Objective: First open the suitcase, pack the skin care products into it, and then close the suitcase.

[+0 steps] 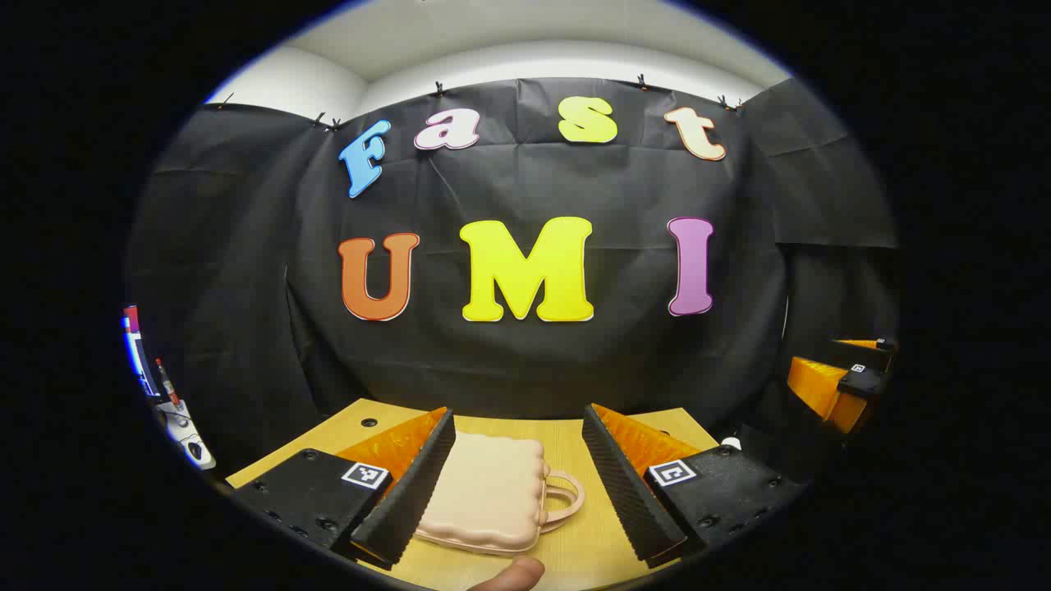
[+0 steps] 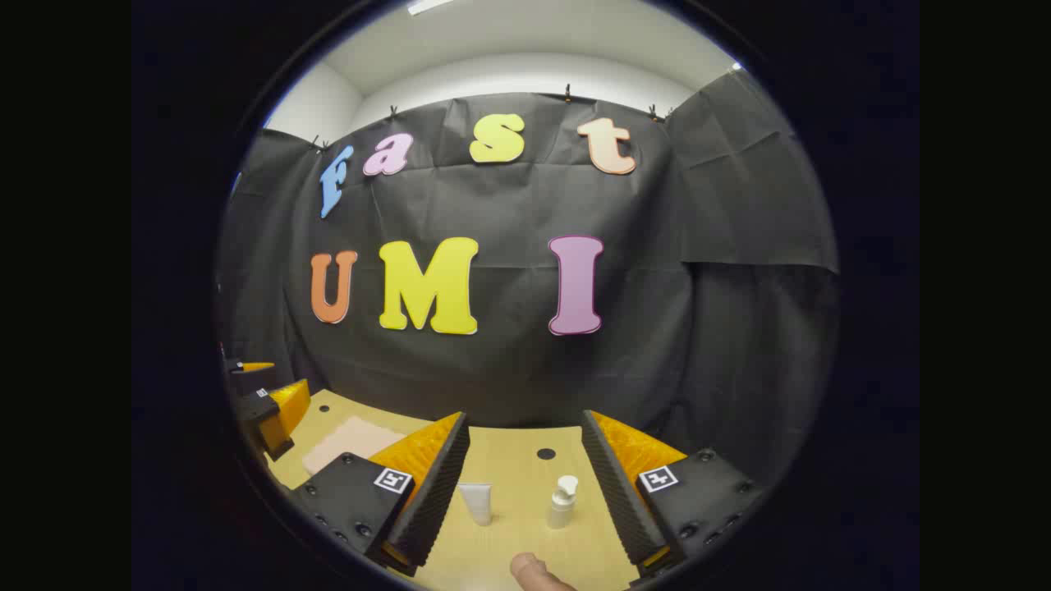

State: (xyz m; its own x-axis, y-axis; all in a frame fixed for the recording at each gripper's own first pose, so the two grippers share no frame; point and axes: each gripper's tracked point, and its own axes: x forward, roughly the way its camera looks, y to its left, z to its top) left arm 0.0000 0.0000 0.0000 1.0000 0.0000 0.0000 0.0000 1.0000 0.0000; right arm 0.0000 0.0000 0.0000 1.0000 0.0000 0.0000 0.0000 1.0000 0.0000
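Left gripper (image 1: 519,484) is wide open above the closed suitcase (image 1: 486,499); right gripper (image 2: 525,486) is wide open, tube (image 2: 477,502) and pump bottle (image 2: 563,502) between its fingers, nothing touched.

Even, fairly bright light falls from overhead, with a ceiling strip (image 2: 429,6) glowing at top centre. Shadows stay soft. Focus is sharp centrally; fisheye bending and darkening grow toward the edges.

Your left gripper (image 1: 519,484) stands wide open over the closed suitcase (image 1: 486,502); ahead of your right gripper (image 2: 525,488), tube (image 2: 477,502) and pump bottle (image 2: 562,501) stand apart, bare table (image 2: 525,460) between.
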